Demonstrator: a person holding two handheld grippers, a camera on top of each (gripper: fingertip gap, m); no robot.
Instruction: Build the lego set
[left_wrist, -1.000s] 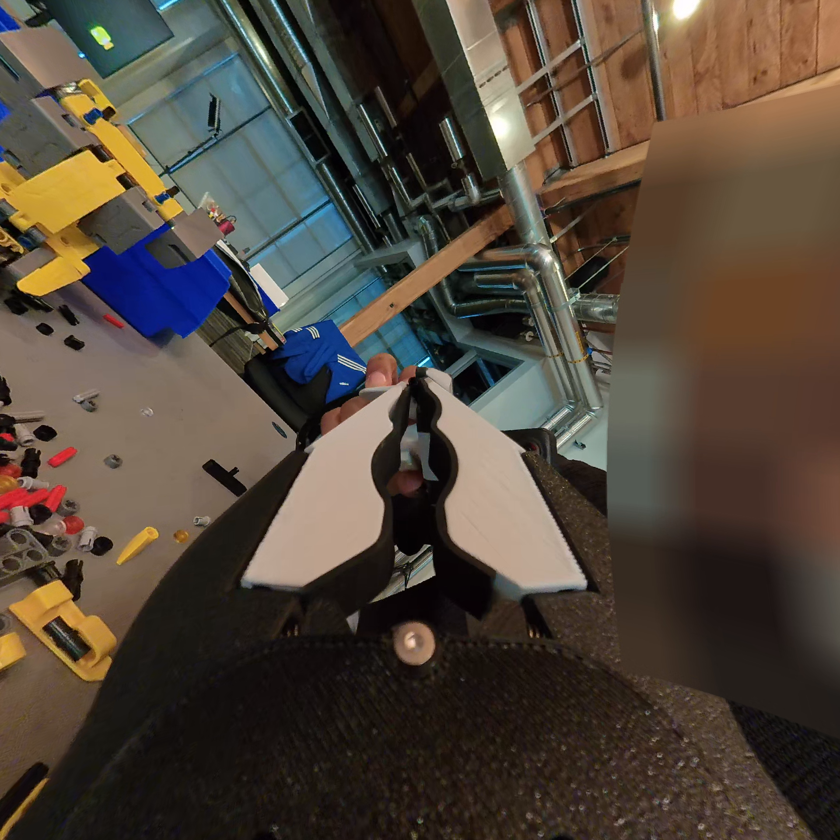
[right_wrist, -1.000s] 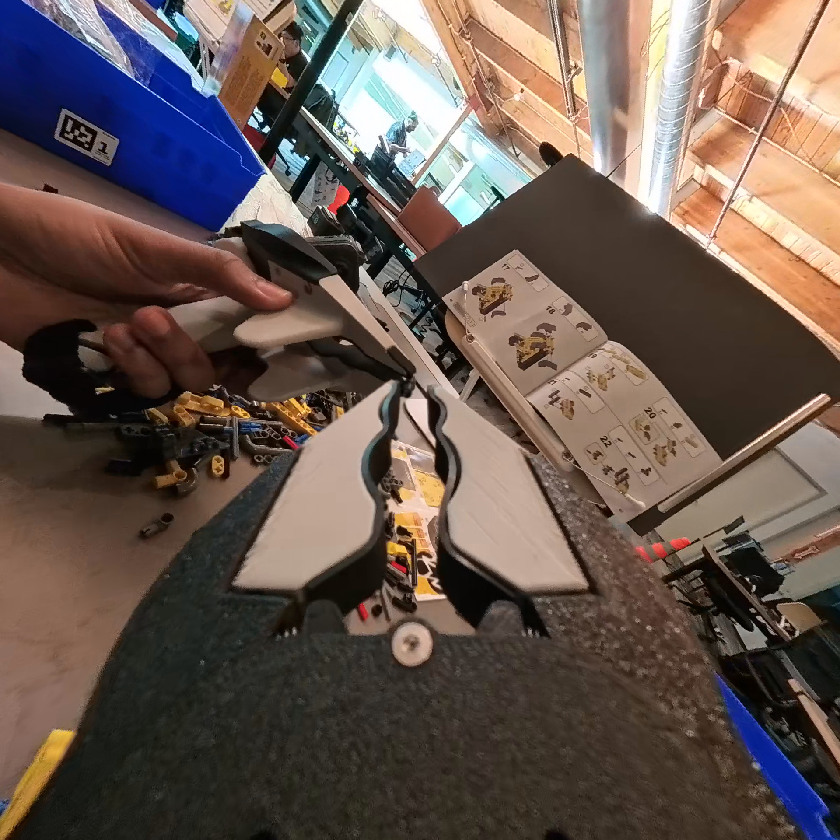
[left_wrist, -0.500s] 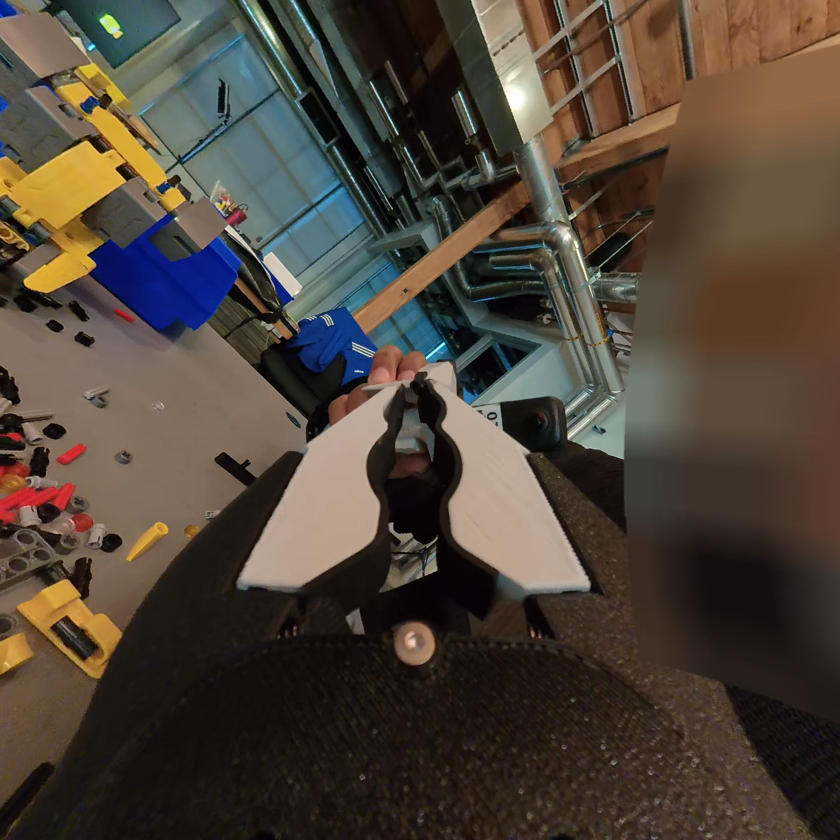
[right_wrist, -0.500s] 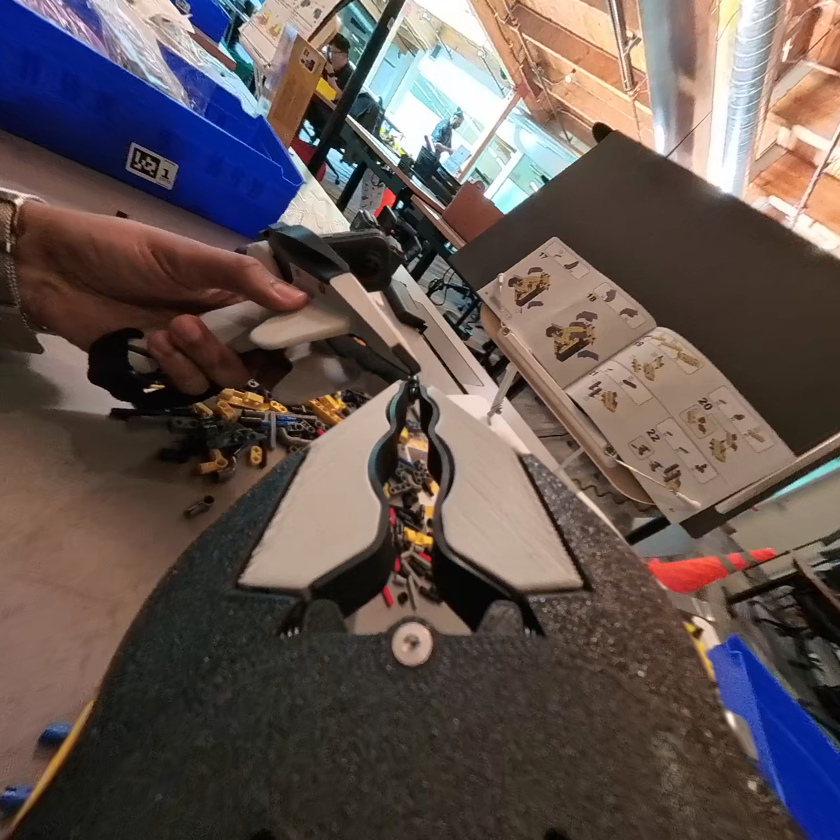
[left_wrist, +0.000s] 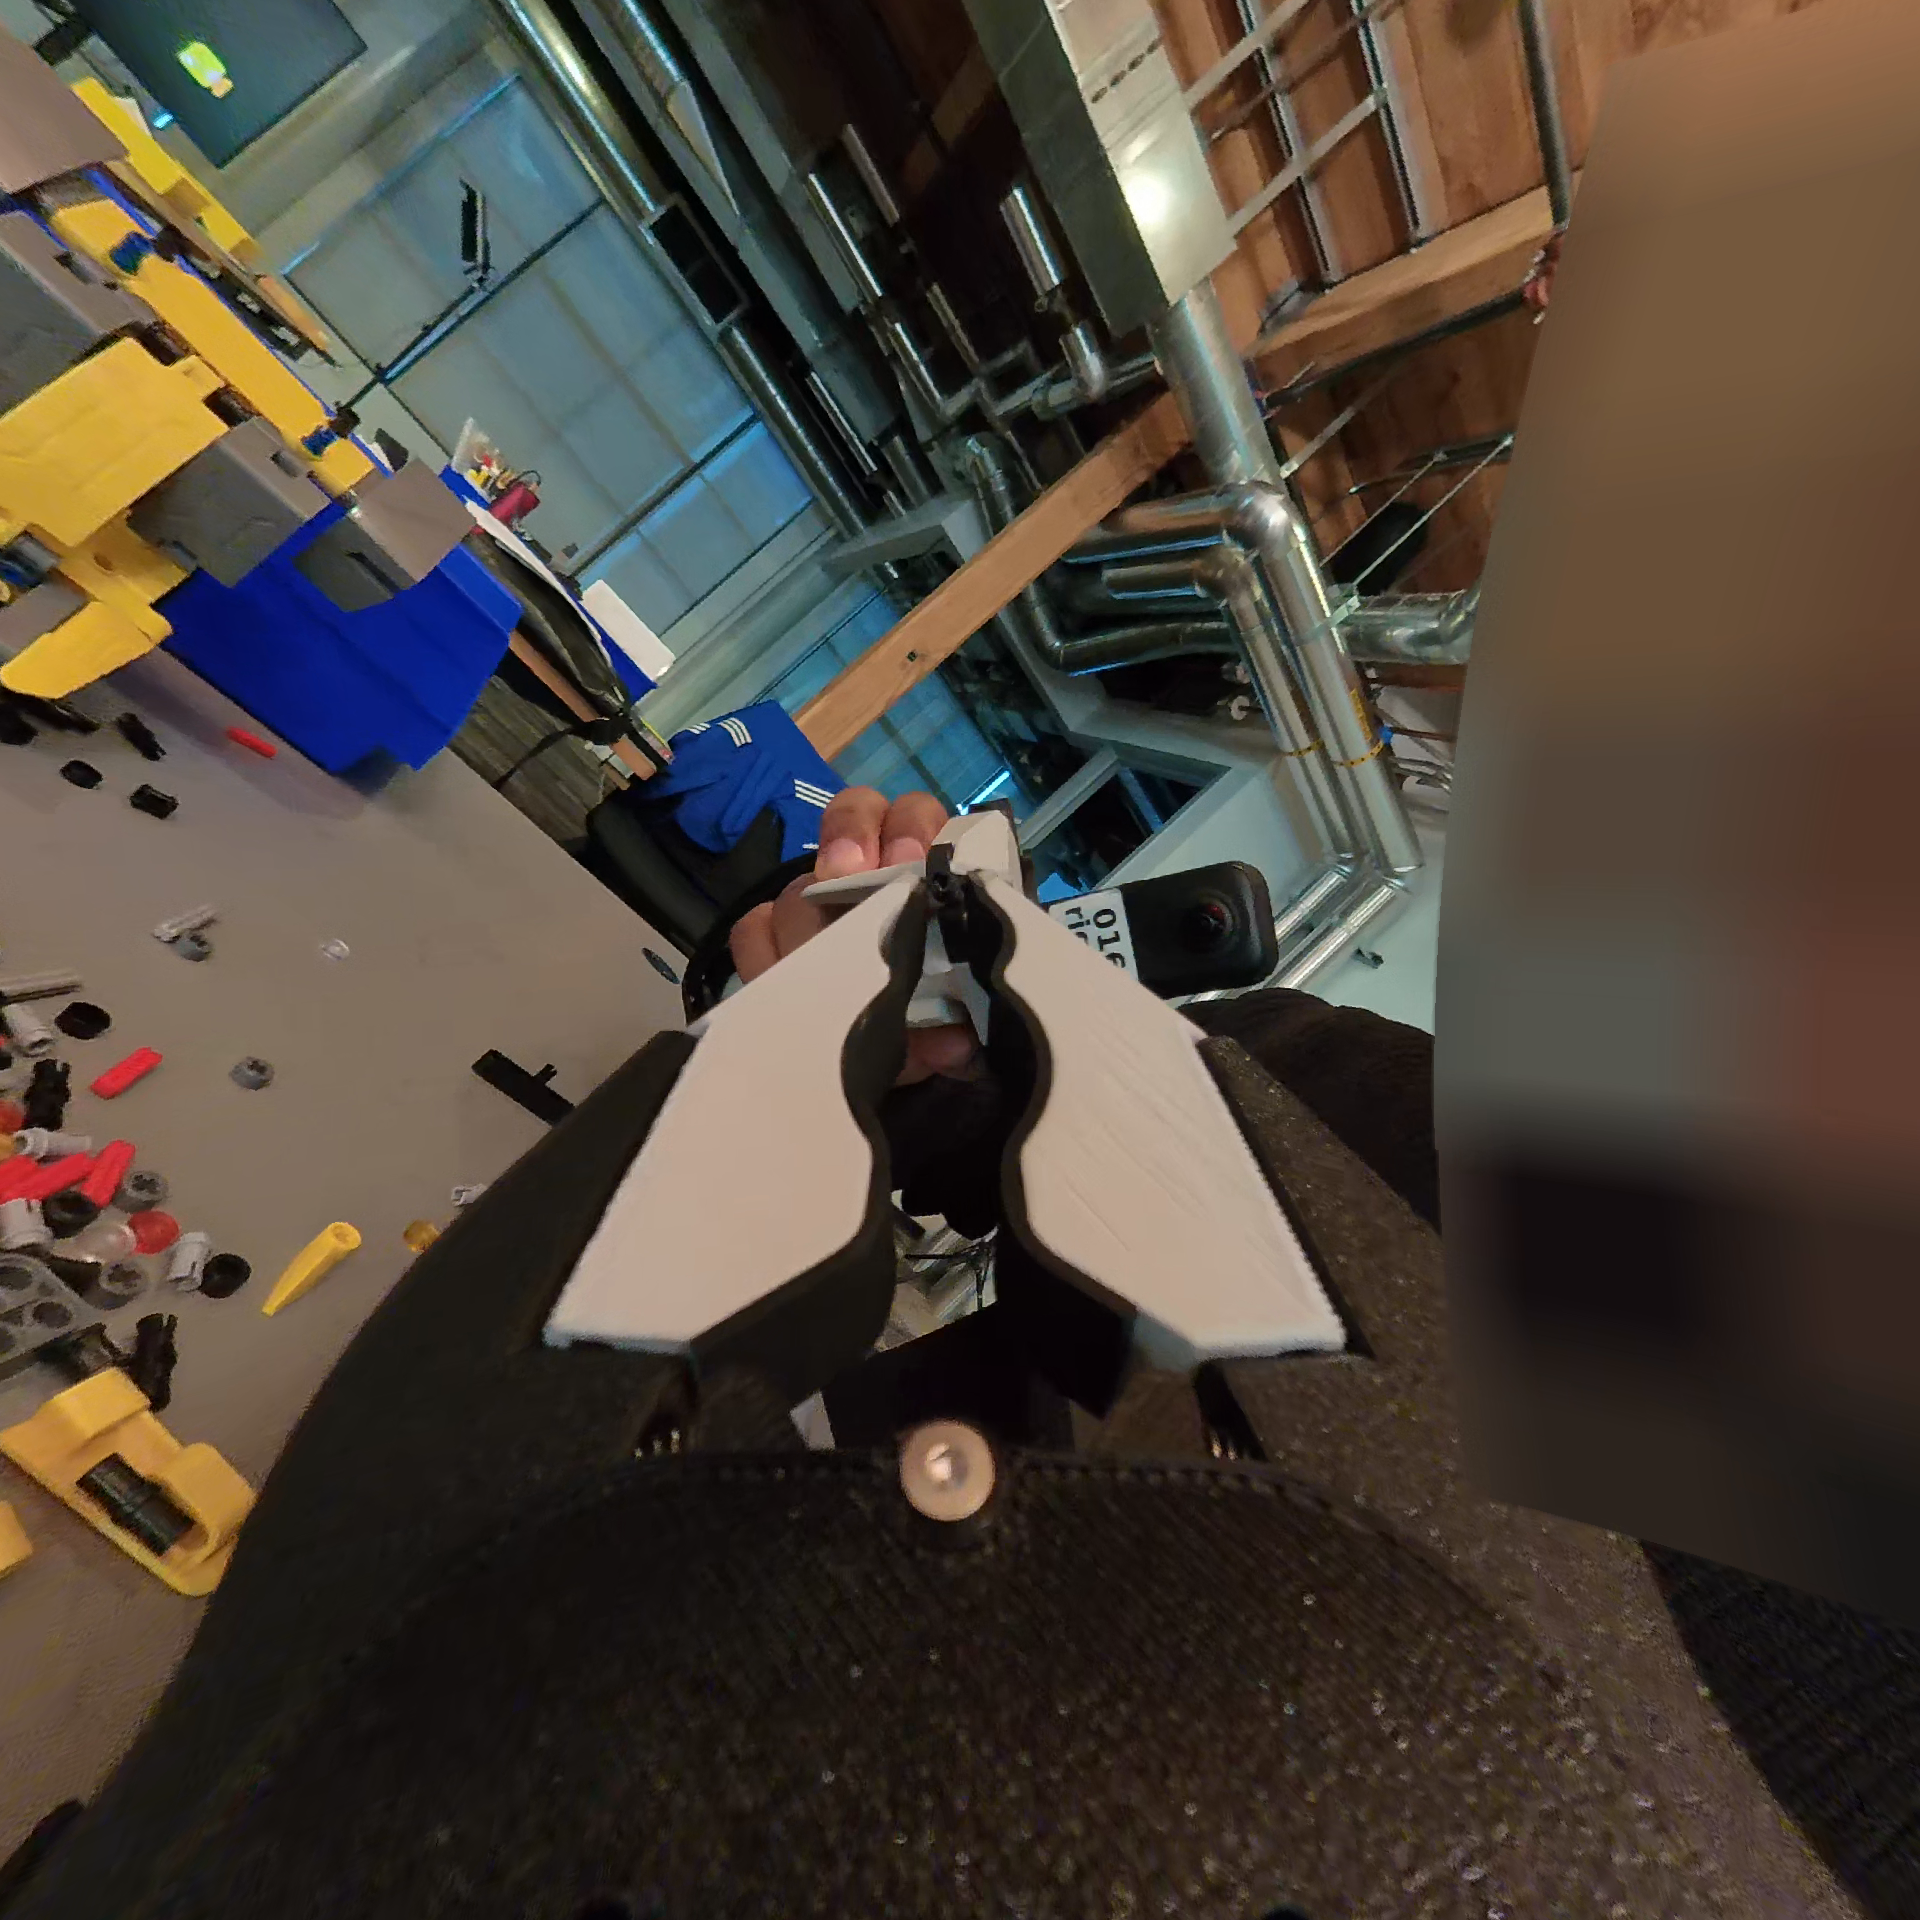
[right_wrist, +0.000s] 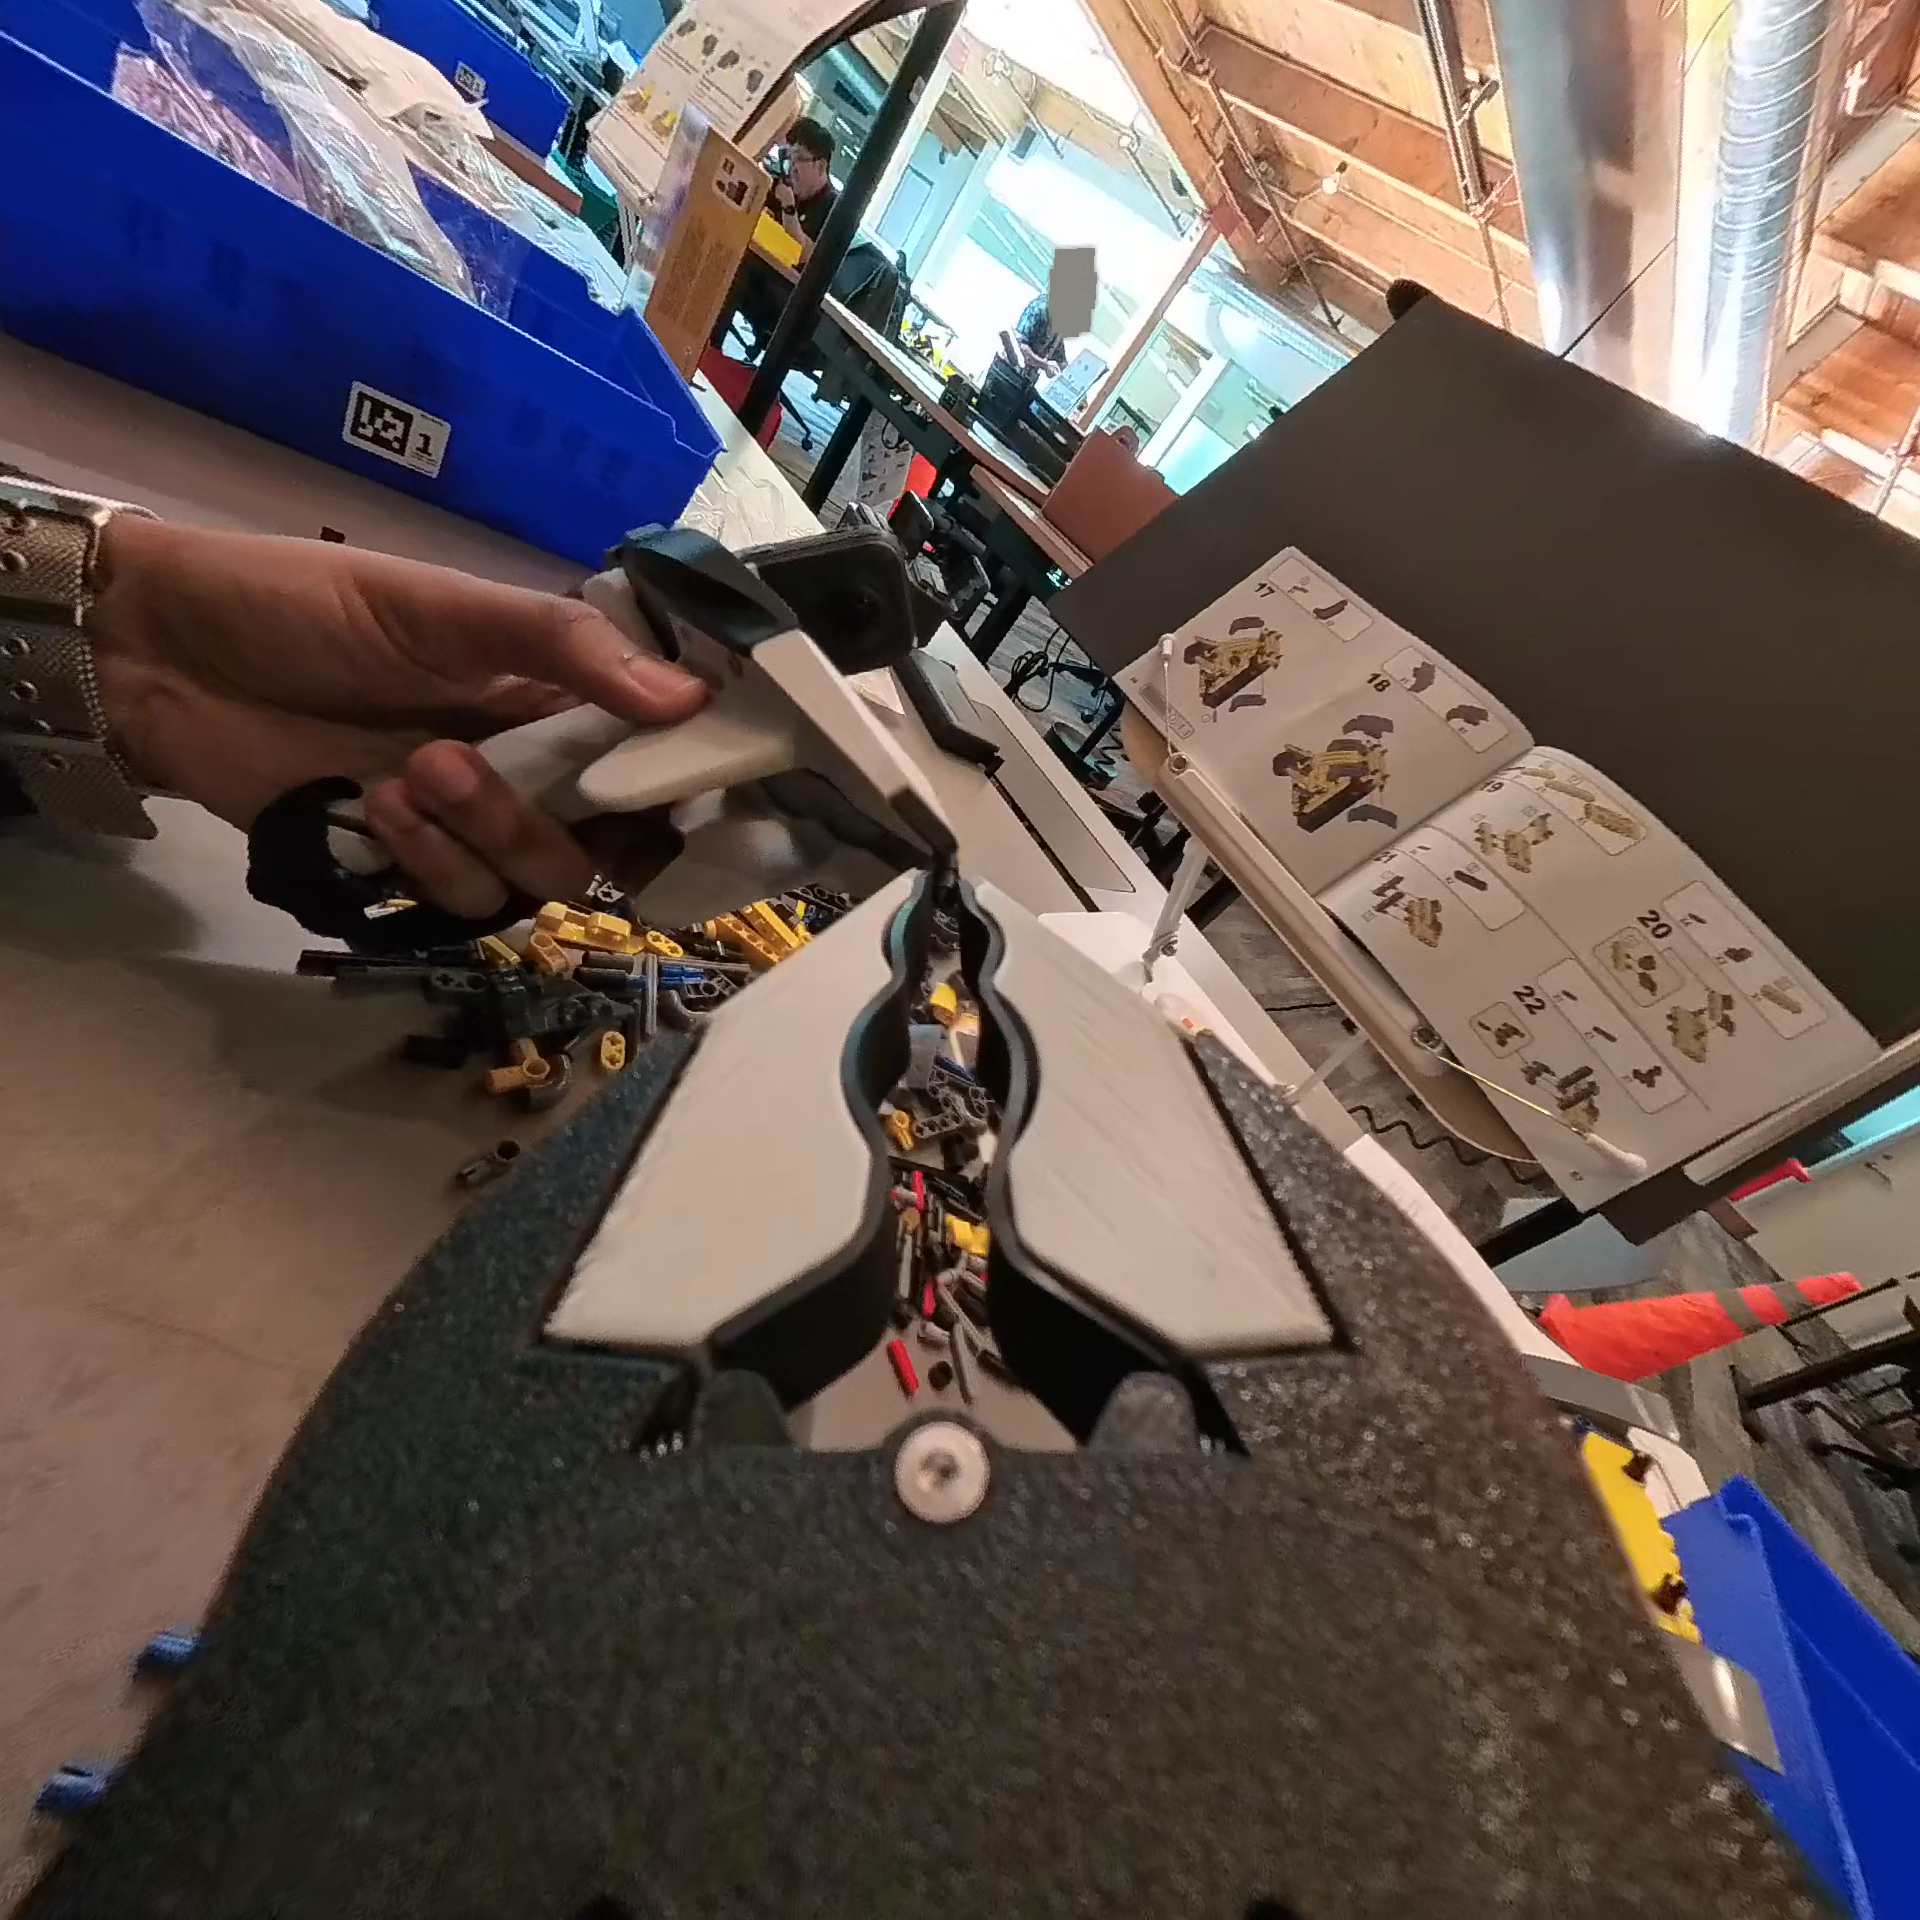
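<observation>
My left gripper (left_wrist: 941, 891) is raised off the table, its jaws shut on a small black part (left_wrist: 943, 902). It meets the tip of the right gripper, whose white fingers (left_wrist: 982, 847) and holding hand (left_wrist: 868, 836) show just behind. In the right wrist view my right gripper (right_wrist: 940, 896) is shut, with the same small black part (right_wrist: 944, 871) at its tips. The left gripper's fingertips (right_wrist: 914, 831) touch that part from above, held by a hand (right_wrist: 343, 665). Both grippers hover over a pile of yellow and black bricks (right_wrist: 582, 977).
An open instruction booklet (right_wrist: 1455, 894) rests on a stand before a black board (right_wrist: 1558, 582). Blue bins (right_wrist: 312, 301) stand at the table's back. Loose red, grey and yellow pieces (left_wrist: 94, 1195) and a yellow-grey model (left_wrist: 125, 457) lie left. An orange cone (right_wrist: 1683, 1320) lies right. Only a small space, under 4 cm, lies between the two pairs of fingers. Left tips and right tips are each some 25 cm from the yellow-grey model (left_wrist: 125, 457).
My right gripper's jaws closed from a small gap to shut and moved up to the left gripper's tip. The left gripper stayed shut and shifted only slightly.
</observation>
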